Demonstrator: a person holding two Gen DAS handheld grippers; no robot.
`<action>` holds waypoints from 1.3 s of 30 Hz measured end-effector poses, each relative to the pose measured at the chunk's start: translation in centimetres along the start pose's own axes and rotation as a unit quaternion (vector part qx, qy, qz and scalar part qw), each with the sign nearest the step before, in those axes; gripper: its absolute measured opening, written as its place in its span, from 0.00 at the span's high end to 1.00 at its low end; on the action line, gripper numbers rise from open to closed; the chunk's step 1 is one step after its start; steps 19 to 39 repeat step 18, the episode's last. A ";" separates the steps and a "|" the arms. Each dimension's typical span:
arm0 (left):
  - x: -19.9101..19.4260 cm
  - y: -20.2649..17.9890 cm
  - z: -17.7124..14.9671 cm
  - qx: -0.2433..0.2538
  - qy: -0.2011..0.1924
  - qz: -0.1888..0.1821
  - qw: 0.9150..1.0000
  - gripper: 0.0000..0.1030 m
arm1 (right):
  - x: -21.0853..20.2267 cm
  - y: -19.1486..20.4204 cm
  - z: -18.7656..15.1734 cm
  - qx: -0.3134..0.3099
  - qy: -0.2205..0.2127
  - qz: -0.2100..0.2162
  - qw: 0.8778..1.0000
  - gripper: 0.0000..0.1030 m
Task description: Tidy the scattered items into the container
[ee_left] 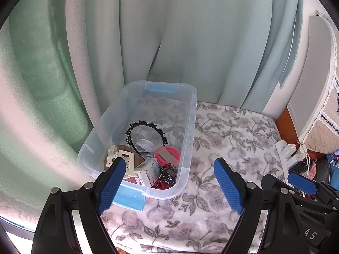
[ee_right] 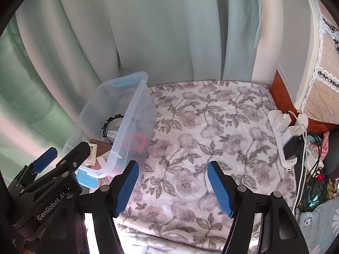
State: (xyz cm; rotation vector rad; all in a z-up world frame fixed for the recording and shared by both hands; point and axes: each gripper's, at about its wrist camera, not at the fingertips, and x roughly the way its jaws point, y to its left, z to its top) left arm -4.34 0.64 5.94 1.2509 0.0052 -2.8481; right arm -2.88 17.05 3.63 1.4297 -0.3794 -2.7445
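A clear plastic container [ee_left: 191,114] with blue latches sits at the left on a floral blanket [ee_left: 233,135]. In it lie a black headband [ee_left: 162,134], a pink ring [ee_left: 167,154], a cream hair claw [ee_left: 125,157], a small barcoded box [ee_left: 147,172] and a black and red toy car [ee_left: 168,174]. My left gripper [ee_left: 169,163] hangs open over the container's near end with nothing between its fingers. My right gripper [ee_right: 173,166] stands open above the bare blanket [ee_right: 211,127], to the right of the container [ee_right: 135,110]. In the right wrist view the left gripper [ee_right: 67,148] shows at the lower left.
Pale green curtains [ee_left: 169,42] hang right behind the container and blanket. A white power strip with plugged chargers and cables [ee_right: 284,131] lies along the blanket's right edge. Cluttered fabric and small items [ee_right: 317,182] sit beyond it. A wooden board [ee_right: 281,93] stands at the back right.
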 end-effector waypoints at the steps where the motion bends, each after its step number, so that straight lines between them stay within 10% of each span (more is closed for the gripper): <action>1: 0.1 0.0 0.0 0.001 0.001 0.001 1.000 0.17 | 0.1 0.0 0.0 0.000 0.001 -0.001 1.000 0.31; 39: 0.5 -0.7 -0.3 0.009 -0.002 0.005 1.000 0.17 | 0.2 -0.2 -0.2 0.004 0.007 -0.007 1.000 0.31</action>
